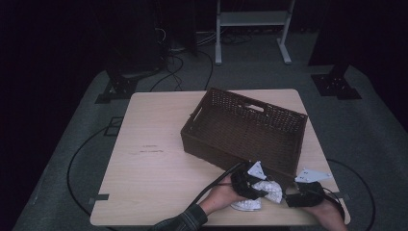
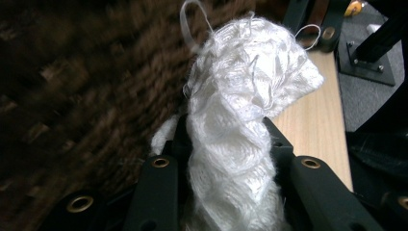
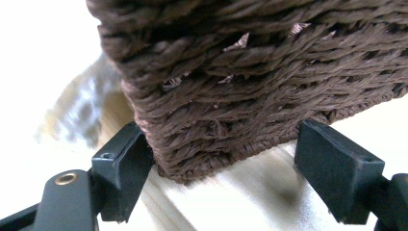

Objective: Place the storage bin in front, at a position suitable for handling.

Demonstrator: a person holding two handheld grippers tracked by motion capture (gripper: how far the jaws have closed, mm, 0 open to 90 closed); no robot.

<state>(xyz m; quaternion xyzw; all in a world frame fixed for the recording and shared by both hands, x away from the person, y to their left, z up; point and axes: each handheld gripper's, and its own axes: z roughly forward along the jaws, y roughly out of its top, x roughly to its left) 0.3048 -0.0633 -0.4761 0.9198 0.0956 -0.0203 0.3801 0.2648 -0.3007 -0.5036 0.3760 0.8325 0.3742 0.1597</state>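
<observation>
A crumpled white knitted cloth (image 2: 235, 130), lacy and fraying, sits pinched between the left gripper (image 1: 248, 185) jaws at the table's (image 1: 154, 159) five o'clock edge. The right gripper (image 3: 240, 163) stands spread around a corner of the dark brown woven basket (image 1: 243, 130).

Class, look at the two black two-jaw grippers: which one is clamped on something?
The left gripper: its jaws pinch a white knitted cloth. The right gripper merely straddles a corner of the brown woven basket, jaws open.

You get the high view looking forward and down over the whole table (image 1: 144, 159), while both gripper views sit close against the shared basket (image 1: 240, 127).
</observation>
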